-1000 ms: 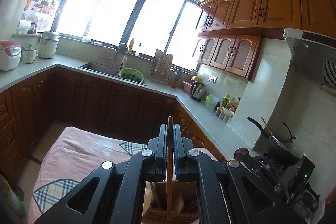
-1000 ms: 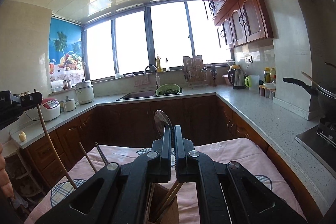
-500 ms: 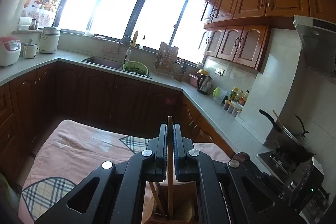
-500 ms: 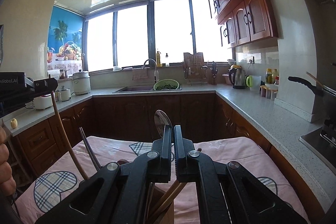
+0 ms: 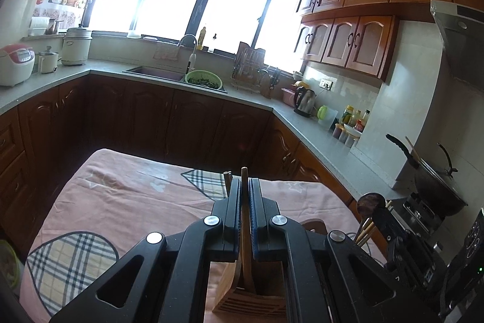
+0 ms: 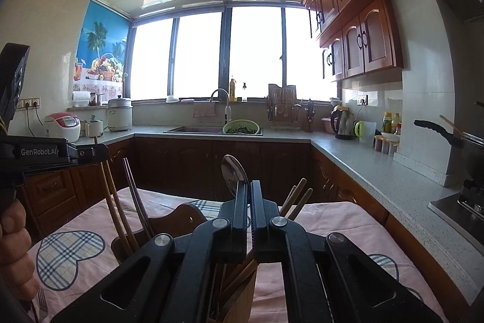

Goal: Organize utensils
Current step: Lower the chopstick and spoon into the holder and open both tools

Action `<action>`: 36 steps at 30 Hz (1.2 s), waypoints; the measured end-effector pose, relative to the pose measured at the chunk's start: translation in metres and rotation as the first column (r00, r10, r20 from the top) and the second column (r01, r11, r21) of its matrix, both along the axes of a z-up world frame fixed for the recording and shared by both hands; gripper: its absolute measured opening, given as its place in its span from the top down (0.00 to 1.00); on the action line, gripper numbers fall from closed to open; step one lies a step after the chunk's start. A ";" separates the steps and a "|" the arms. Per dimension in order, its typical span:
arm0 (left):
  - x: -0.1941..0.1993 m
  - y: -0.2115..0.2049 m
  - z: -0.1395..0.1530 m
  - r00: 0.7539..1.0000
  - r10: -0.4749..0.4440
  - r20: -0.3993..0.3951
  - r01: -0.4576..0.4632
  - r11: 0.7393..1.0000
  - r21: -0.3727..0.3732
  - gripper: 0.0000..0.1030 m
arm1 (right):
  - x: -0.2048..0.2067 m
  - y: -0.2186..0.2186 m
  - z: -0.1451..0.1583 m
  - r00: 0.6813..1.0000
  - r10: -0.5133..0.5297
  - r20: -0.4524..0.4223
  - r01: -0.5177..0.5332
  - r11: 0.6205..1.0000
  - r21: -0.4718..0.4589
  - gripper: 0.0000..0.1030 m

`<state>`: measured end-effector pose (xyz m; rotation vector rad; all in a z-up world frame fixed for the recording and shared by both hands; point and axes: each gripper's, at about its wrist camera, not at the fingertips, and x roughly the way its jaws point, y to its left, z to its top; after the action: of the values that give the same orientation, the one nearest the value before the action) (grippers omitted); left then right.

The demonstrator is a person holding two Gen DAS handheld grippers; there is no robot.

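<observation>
In the left wrist view my left gripper (image 5: 244, 183) is shut on an upright wooden chopstick (image 5: 243, 220). Its lower end stands inside a slatted wooden utensil holder (image 5: 251, 297) on the pink cloth. In the right wrist view my right gripper (image 6: 249, 186) is shut on the handle of a dark spoon (image 6: 232, 174), bowl up, over another wooden holder (image 6: 239, 292) with wooden chopsticks (image 6: 298, 196) in it. My left gripper (image 6: 89, 153) shows at the left there, with its stick (image 6: 113, 202) slanting down beside dark chopsticks (image 6: 136, 196).
A table with a pink cloth (image 5: 127, 196) with plaid hearts lies under both grippers. A fork (image 6: 42, 298) lies at its near left by a person's hand (image 6: 15, 247). Counters wrap around behind: a sink (image 5: 157, 71), a kettle (image 5: 304, 100), a wok (image 5: 435, 180) on the stove.
Both grippers have sunk towards the holders. The left one's stick now reaches into its holder, and the right one's spoon sits lower over the chopsticks. Both grips stay the same.
</observation>
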<state>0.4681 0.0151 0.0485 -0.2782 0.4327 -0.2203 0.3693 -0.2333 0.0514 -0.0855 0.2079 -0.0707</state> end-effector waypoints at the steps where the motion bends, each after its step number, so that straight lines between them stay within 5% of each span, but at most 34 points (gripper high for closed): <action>1: 0.000 0.001 0.000 1.000 0.001 -0.001 -0.001 1.000 0.000 0.97 | 0.002 0.000 -0.002 1.000 0.000 0.006 0.001 1.000 -0.003 0.99; 15: -0.004 0.008 -0.021 1.000 -0.007 -0.008 0.007 1.000 0.009 0.96 | 0.000 0.007 -0.035 0.998 0.053 -0.039 -0.055 0.998 -0.042 0.99; 36: 0.008 0.008 -0.011 0.998 -0.013 -0.061 0.014 1.000 0.016 0.93 | 0.010 -0.004 -0.039 0.981 0.106 -0.161 -0.096 0.993 0.068 0.96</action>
<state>0.4761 0.0234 0.0376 -0.2669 0.4965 -0.2221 0.3789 -0.2368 0.0121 -0.0419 0.3697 0.0443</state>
